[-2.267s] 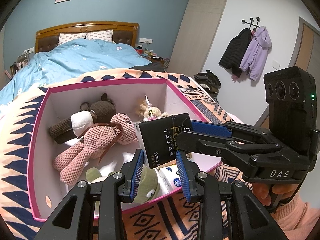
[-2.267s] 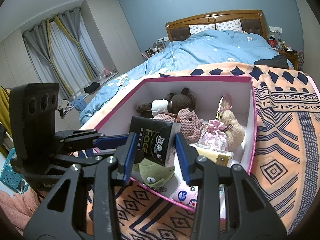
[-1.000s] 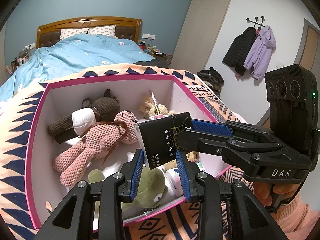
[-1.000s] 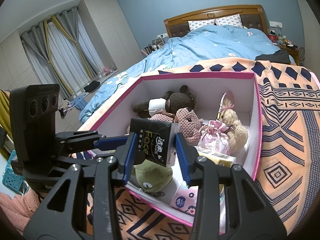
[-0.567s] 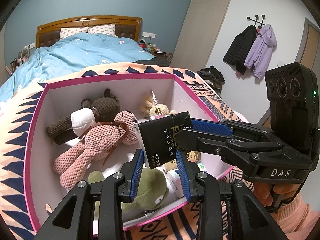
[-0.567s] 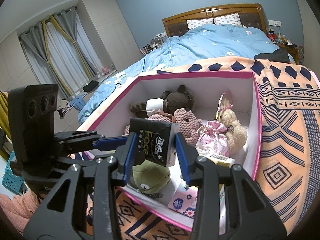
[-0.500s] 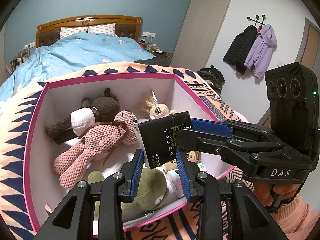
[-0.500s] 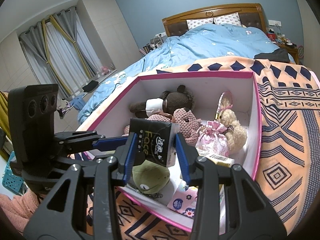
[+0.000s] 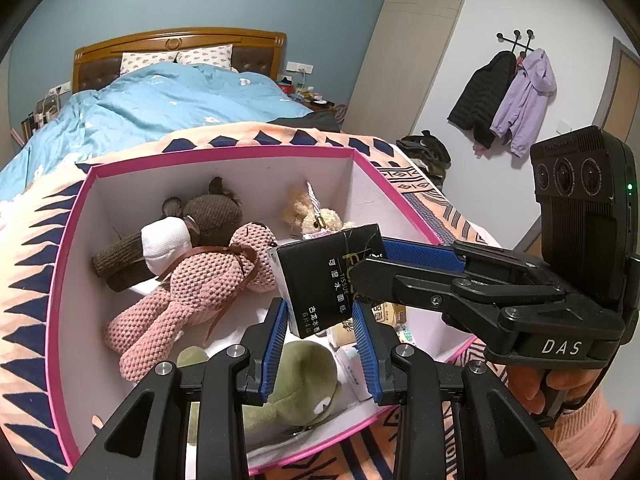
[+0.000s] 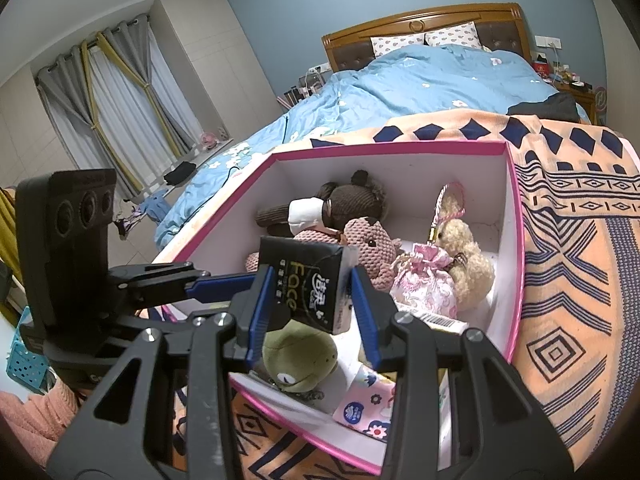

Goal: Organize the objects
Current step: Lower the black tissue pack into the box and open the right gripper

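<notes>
The left tool (image 9: 318, 312) is pressed together on the lower end of a black plastic-wrapped tissue pack (image 9: 320, 280), blue pads against its two sides. The right tool (image 10: 312, 284) pinches the same pack crosswise from the right, one finger across its front and one behind. The pack is held tilted in the air over the near part of an open white cardboard box with a pink rim (image 9: 224, 152); whether it touches anything beneath cannot be told. Directly below it lies one green plush toy (image 10: 298, 356), close to the near rim. Box contents, counted: four plush toys, namely the green one, one pink knitted rabbit (image 9: 192, 284), one brown knitted bear with a white muzzle (image 9: 212, 216) and one beige teddy bear (image 10: 464, 256); one pink drawstring pouch (image 10: 424, 280); one pink flowered packet (image 10: 364, 408); one pale carton with a barcode (image 10: 438, 322). Bare white floor shows along the left wall and in the far right corner; the near half is crowded. The box stands on an orange blanket with a navy pattern (image 10: 568, 280), which has open margin on the right. Beyond lies a bed with a blue duvet (image 9: 160, 100) and two pillows. A person's hand (image 9: 532, 384) in a pink sleeve grips the right tool's handle.
</notes>
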`<act>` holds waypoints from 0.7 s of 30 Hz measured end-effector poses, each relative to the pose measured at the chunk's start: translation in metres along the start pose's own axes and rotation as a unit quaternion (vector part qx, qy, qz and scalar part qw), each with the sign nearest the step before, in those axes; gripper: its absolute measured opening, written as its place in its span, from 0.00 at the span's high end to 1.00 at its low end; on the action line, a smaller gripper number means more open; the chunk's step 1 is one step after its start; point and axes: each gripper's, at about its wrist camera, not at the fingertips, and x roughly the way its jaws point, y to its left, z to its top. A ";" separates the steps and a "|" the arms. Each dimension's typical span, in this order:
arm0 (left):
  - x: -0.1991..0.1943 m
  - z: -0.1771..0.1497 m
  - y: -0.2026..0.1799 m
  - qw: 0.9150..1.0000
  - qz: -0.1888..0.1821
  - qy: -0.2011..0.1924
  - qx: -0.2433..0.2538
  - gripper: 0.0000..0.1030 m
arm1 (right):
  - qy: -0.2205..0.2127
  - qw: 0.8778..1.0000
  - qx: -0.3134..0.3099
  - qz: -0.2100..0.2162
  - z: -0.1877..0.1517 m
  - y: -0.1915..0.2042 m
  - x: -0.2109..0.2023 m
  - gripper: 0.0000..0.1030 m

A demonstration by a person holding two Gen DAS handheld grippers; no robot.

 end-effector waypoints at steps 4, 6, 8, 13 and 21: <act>0.001 0.001 0.001 1.000 0.000 0.002 -0.001 0.68 | 0.001 1.000 0.001 -0.002 0.001 -0.001 0.002 0.59; 0.002 0.002 0.002 1.000 0.001 0.003 -0.001 0.68 | 0.003 1.000 0.002 -0.002 0.001 -0.001 0.003 0.59; 0.002 0.002 0.002 1.000 0.001 0.003 -0.001 0.68 | 0.003 1.000 0.002 -0.003 0.001 -0.002 0.004 0.59; 0.005 0.003 0.004 1.000 0.003 0.005 -0.001 0.68 | 0.004 1.000 0.003 -0.003 0.002 -0.002 0.005 0.59; 0.008 0.004 0.007 1.000 0.005 0.009 -0.002 0.68 | 0.008 1.000 0.004 -0.005 0.003 -0.004 0.009 0.59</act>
